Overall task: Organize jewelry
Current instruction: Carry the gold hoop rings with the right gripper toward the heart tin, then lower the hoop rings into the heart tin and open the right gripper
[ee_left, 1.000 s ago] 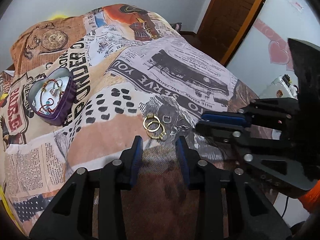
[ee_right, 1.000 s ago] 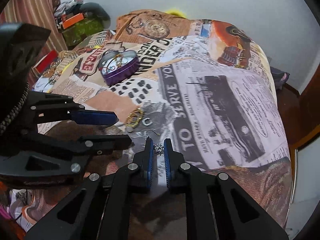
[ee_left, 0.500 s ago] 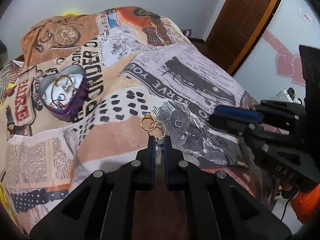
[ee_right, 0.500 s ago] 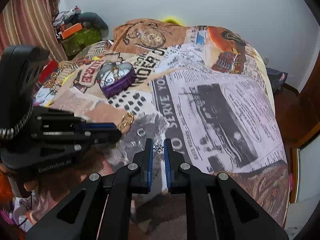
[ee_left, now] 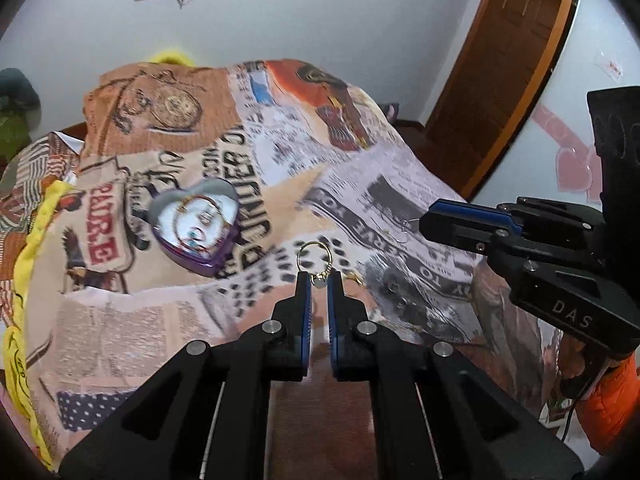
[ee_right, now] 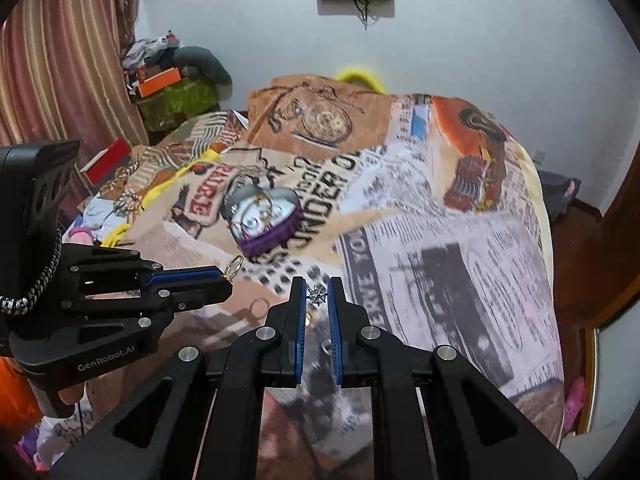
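My left gripper [ee_left: 318,280] is shut on a gold hoop earring [ee_left: 313,256] and holds it above the bed; it also shows in the right wrist view [ee_right: 233,267]. My right gripper [ee_right: 318,294] is shut on a small silver star-shaped earring [ee_right: 317,294], lifted off the bedspread; its thin hook [ee_left: 405,227] sticks out in the left wrist view. A purple heart-shaped tin [ee_left: 197,224] with jewelry inside lies open on the bed, ahead and left of both grippers [ee_right: 264,220]. A second gold earring [ee_left: 354,277] and a small ring [ee_right: 327,347] lie on the bedspread.
The bed carries a newspaper-print bedspread [ee_right: 460,264]. A wooden door [ee_left: 504,64] stands at the right. A striped curtain [ee_right: 68,64] and a pile of clutter [ee_right: 176,80] are at the left. A yellow cloth edge [ee_left: 24,264] runs along the bed's left side.
My left gripper closed on the gold hoop earring and lifted it off the bed. My right gripper, holding the silver earring, also rose. Both now point more toward the heart tin.
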`<state>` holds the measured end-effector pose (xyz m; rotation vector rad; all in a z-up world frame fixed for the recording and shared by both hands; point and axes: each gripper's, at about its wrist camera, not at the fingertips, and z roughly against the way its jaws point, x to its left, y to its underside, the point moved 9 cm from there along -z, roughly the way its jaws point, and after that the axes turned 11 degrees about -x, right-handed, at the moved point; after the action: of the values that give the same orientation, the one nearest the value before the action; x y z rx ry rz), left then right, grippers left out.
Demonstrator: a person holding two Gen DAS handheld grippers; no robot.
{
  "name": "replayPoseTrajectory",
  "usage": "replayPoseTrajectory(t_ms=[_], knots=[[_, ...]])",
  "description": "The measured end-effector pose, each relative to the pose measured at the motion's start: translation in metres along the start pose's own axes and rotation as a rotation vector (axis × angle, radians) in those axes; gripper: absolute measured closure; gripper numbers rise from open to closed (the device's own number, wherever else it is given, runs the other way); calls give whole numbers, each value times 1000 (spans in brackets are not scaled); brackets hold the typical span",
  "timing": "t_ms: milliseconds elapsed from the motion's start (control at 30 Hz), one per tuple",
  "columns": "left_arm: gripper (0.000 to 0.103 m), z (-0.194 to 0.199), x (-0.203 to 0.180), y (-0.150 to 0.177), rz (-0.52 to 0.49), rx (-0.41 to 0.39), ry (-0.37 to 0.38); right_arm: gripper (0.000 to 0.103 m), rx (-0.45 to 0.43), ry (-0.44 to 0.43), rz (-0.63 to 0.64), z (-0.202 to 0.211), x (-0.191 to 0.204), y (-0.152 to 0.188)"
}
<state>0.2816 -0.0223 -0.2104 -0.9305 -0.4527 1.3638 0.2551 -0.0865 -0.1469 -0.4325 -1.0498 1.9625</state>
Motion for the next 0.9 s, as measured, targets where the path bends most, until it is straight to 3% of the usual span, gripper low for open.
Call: replayPoseTrajectory(t_ms=[567, 900], knots=[[97, 26, 70, -38, 53, -111, -95, 94, -59, -76, 35, -32, 50, -53], [97, 0, 106, -30, 89, -79, -121, 94, -20, -96, 37, -73, 60, -58]])
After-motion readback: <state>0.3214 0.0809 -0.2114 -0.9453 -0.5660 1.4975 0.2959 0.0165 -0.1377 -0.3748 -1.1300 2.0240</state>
